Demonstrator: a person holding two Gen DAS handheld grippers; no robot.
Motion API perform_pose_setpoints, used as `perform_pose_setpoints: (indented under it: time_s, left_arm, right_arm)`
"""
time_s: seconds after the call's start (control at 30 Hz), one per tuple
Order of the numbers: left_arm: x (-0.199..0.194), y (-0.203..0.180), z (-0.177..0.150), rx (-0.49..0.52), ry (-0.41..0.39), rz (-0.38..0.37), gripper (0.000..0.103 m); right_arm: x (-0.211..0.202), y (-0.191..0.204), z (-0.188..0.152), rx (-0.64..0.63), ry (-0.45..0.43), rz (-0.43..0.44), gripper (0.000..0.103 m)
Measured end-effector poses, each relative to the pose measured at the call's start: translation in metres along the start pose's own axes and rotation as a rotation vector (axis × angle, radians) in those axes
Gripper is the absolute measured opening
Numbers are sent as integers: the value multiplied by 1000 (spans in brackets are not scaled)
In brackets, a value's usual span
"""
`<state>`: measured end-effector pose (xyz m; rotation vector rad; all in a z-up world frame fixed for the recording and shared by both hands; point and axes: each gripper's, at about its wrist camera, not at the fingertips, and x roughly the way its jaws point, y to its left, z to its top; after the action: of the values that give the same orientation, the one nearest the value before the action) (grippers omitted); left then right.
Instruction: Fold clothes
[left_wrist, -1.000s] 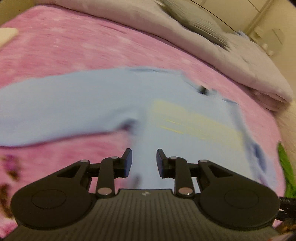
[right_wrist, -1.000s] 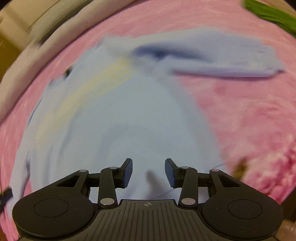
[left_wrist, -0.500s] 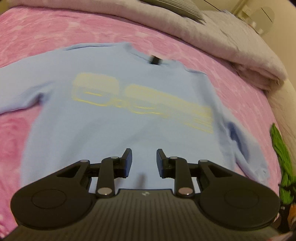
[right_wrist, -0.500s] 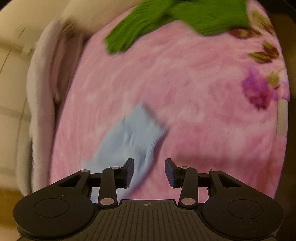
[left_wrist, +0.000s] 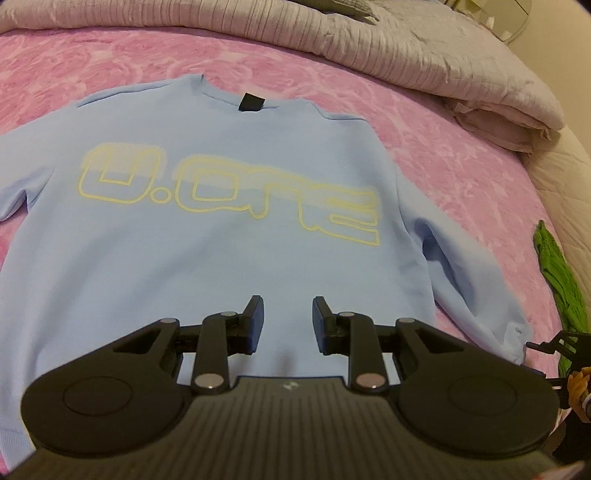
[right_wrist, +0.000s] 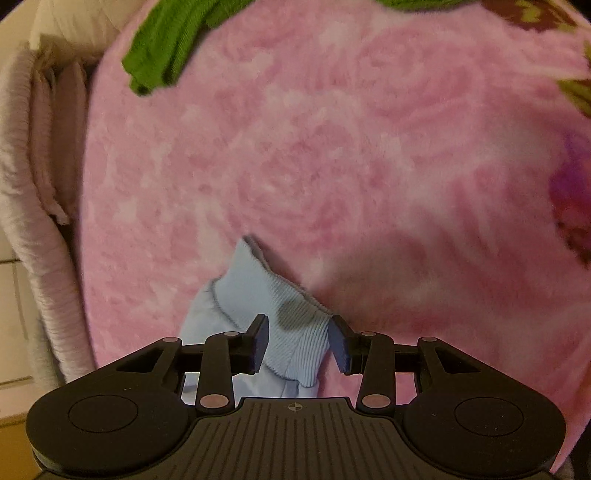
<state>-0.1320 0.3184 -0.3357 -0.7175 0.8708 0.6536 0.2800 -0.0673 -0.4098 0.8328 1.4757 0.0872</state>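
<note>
Both tongs hang open over a light-blue sweatshirt spread flat on a pink bed.

The left gripper (left_wrist: 287, 319) has its jaws parted and holds nothing, above the lower body of the light-blue cotton sweatshirt (left_wrist: 207, 251) with pale-yellow outlined lettering. The right gripper (right_wrist: 298, 343) is also parted; the ribbed light-blue sleeve cuff (right_wrist: 280, 314) lies between its pads, unpinched. Underneath is the fuzzy pink rose-patterned blanket (right_wrist: 332, 147). A green knitted garment (right_wrist: 166, 48) lies further off, and a crumpled pale quilt (left_wrist: 406, 48) runs along the bed's far edge.

Bed w/ fuzzy pink floral blanket (left_wrist: 461, 155), rumpled grey-pink quilt (left_wrist: 406, 48) bunched along far edge, cream wall (left_wrist: 569, 51) behind, warm dim light.
</note>
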Motion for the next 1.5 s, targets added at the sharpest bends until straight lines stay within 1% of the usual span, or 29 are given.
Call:
perform_pose_setpoints:
  time_s: [0.1,0.17,0.2,0.27,0.3,0.33,0.37,0.47,0.53,0.6,0.77,0.83,0.93,0.97,1.0,1.03,1.07,1.1,1.17,1.23,1.27,1.3,1.33,1.37,1.47,1.5]
  left_arm:
    - [2,-5,-3,6,4,1,23]
    - [4,-9,-5,10,8,-7,23]
    - [5,-11,-6,12,10,-12,23]
    - [8,-16,-8,18,14,-22,23]
    - [8,-17,-9,21,16,-25,23]
    - [8,-19,-10,22,17,-30,23]
    - [7,-20,-10,23,16,-34,23]
    - [3,-17,-9,32,14,-31,23]
    - [0,-14,-7,32,10,-22,23]
    - [-3,-10,-3,28,3,-13,23]
    - [-4,-8,0,23,-5,-11,23]
    - [-4,-8,0,22,-5,-14,23]
    - [0,-10,-5,26,13,-26,23]
    - [2,-9,-7,28,23,-27,23]
    - [3,-9,-9,29,32,-26,23]
    - [5,-8,-12,29,41,-26,23]
    - [5,-7,-14,29,51,-26,23]
    - [5,-6,-15,30,57,-24,23]
    - [3,-2,-18,40,62,-17,23]
    - [2,2,-21,40,71,-8,23]
    - [1,5,-22,31,77,-6,23]
    - [0,8,-23,23,82,-6,23]
    - [-1,10,-25,16,86,-6,23]
    - [-2,12,-28,12,90,-2,23]
    - [-4,14,-32,13,95,6,23]
    - [-5,15,-33,14,96,8,23]
  right_arm:
    - [9,2,7,25,34,-32,41]
    - [14,7,13,36,68,-68,41]
    - [16,11,17,24,84,-91,38]
    - [22,24,18,-73,102,-162,27]
    - [22,30,15,-141,102,-181,25]
    - [22,37,12,-212,102,-198,21]
    - [19,39,9,-251,95,-195,16]
    - [2,34,1,-270,44,-124,11]
    - [-15,37,-6,-315,-18,-50,11]
    - [-41,48,-13,-381,-94,48,11]
    - [-123,95,-36,-674,-355,336,11]
    - [-144,96,-48,-803,-474,452,11]
    - [-138,83,-52,-833,-533,470,11]
    - [-129,76,-48,-830,-522,431,11]
    - [-114,68,-39,-825,-508,348,11]
    - [-93,59,-26,-807,-476,244,11]
    - [-68,49,-11,-763,-424,126,11]
    - [-47,35,3,-686,-386,6,11]
    - [-30,11,21,-523,-377,-95,11]
    - [-36,-2,26,-394,-380,-33,11]
    - [-39,-4,23,-358,-365,16,14]
    - [-42,-5,20,-326,-348,66,19]
    - [-39,3,26,-309,-316,96,31]
    - [-42,4,20,-310,-284,112,39]
    - [-27,6,10,-310,-193,142,41]
    - [-20,4,9,-289,-169,152,41]
